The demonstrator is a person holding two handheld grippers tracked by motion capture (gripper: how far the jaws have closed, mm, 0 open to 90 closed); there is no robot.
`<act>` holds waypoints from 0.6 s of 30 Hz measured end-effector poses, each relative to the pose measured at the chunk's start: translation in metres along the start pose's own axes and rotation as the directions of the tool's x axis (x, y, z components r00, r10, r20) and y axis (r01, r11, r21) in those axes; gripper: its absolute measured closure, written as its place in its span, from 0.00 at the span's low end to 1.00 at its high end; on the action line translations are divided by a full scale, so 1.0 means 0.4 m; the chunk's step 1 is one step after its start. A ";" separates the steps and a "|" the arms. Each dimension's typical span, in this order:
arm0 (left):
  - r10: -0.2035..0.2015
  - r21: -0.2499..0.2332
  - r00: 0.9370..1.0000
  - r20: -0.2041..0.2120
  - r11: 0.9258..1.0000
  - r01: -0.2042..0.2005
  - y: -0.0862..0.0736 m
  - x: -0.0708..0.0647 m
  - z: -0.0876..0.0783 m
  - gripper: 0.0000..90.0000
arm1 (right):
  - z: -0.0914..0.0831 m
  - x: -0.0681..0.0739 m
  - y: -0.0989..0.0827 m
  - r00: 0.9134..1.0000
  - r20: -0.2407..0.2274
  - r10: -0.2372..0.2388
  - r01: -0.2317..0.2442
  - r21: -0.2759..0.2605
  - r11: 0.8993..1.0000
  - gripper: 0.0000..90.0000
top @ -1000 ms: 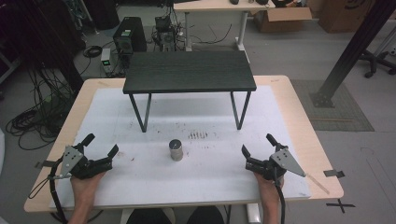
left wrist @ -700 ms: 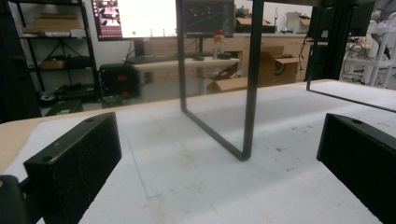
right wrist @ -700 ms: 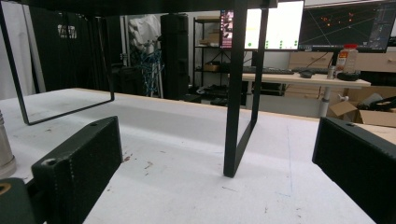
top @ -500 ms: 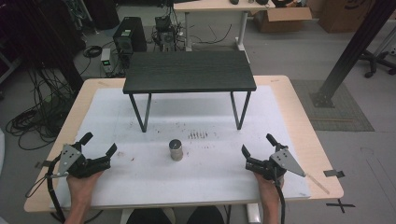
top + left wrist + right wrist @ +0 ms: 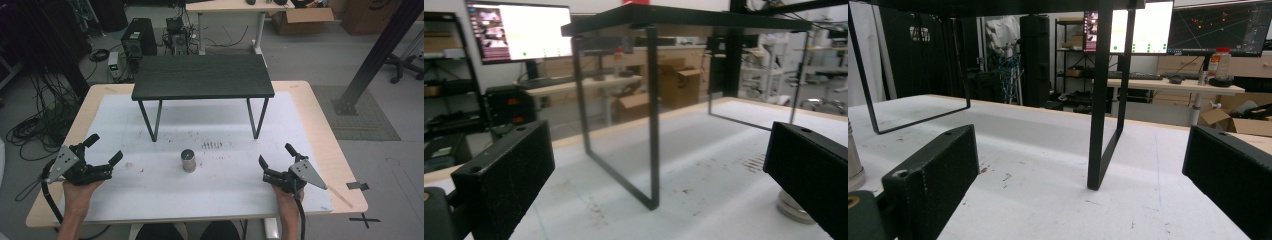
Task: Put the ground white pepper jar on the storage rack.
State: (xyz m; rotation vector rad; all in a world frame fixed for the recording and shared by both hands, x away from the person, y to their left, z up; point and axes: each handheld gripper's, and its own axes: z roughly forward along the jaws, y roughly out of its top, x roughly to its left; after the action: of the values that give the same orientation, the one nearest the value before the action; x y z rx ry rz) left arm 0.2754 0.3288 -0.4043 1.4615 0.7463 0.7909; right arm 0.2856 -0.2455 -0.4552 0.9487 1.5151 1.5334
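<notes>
A: Metal, dull grey — that small cylinder [image 5: 188,160] stands at the centre of the high view, low of the middle, on the white mat [image 5: 165,190]. Nothing touches it.

B: So how far along is the work?

A: I judge it hardly begun. The left gripper [image 5: 101,158] sits at the lower left of the frame, the right gripper [image 5: 276,156] at the lower right, each well apart from the cylinder, one on either side. Both have their jaws spread wide with nothing between them.

B: And what is left?

A: All of it, by the look: the reach, the grasp, any move. Which hand takes it, I cannot tell.

B: Which way does the cylinder point?

A: Upright. Its long axis runs straight up from the mat, flat top facing the ceiling, base resting flat. In the left gripper view its foot [image 5: 793,211] peeks out at the lower right, behind the jaw; in the right gripper view its side [image 5: 854,165] shows at the left edge.

B: Anything close to it?

A: The black shelf table [image 5: 202,76] stands beyond it, toward the top of the frame, its legs apart from the cylinder.
</notes>
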 end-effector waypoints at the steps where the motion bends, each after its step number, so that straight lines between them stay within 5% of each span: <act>1: 0.006 0.003 1.000 0.016 1.000 -0.006 0.005 -0.001 0.002 0.00 | 0.000 0.000 0.000 1.000 0.000 0.000 0.000 0.000 1.000 0.01; 7: 0.044 0.017 0.995 0.091 0.999 -0.046 0.029 -0.014 0.015 0.01 | 0.000 0.000 0.000 1.000 0.000 0.000 0.000 -0.001 1.000 0.01; 18: 0.007 0.025 0.983 0.185 1.000 -0.012 0.038 -0.028 0.038 0.01 | 0.000 0.000 0.000 1.000 0.000 0.000 0.000 -0.002 1.000 0.01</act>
State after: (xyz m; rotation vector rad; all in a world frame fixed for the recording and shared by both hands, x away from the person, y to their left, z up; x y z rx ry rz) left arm 0.2817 0.3105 -0.3898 1.5392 0.6112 0.6444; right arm 0.2854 -0.2456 -0.4553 0.9477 1.5133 1.5349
